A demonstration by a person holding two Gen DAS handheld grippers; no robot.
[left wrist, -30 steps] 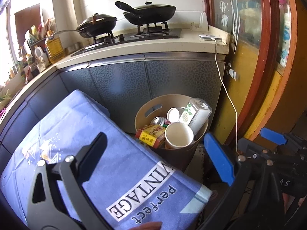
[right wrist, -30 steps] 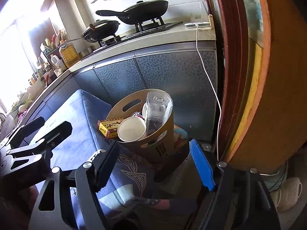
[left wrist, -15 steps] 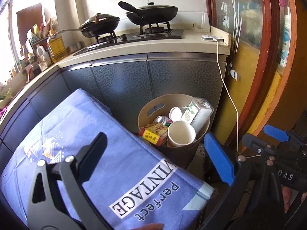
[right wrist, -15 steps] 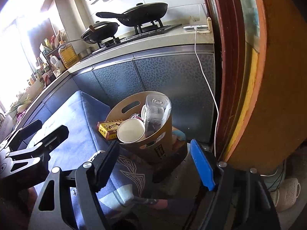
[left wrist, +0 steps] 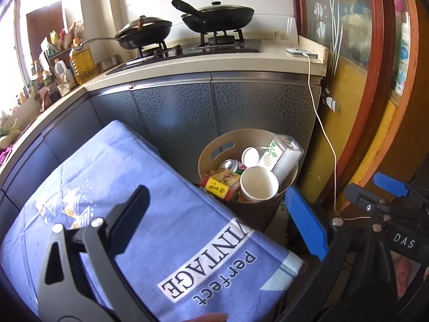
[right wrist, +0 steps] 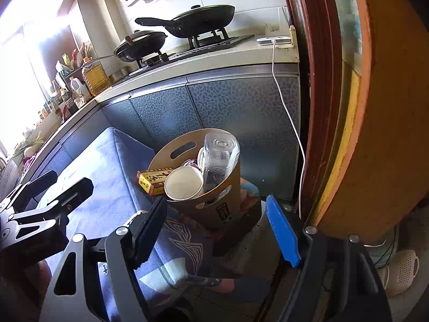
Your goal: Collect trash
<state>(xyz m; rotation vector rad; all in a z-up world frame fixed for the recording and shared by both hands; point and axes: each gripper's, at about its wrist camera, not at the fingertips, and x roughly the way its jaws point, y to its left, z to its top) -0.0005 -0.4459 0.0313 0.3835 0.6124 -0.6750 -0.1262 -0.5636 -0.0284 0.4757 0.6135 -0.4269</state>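
**Both grippers empty, trash basket full**

Left gripper (left wrist: 217, 222): jaws spread wide, nothing between them; it hangs over the blue cloth (left wrist: 134, 214) printed "VINTAGE perfect". Right gripper (right wrist: 219, 230): jaws likewise spread and empty, over the cloth's lower corner and the floor in front of the basket.

Just beyond both sits the tan trash basket (right wrist: 228, 187), on the floor against the grey cabinet front (right wrist: 241, 102), touching the cloth's edge. Inside it: a white paper cup (right wrist: 183, 183) lying mouth-outward at the near rim, a red-and-yellow carton box (right wrist: 152, 178) beside it poking over the rim, a clear plastic bottle (right wrist: 219, 155) leaning at the right, and a can (left wrist: 229, 164) deeper in.

Above, on the countertop: two black pans (left wrist: 217, 16) on the gas hob. A white cable (right wrist: 287, 112) runs down the cabinet's right side.
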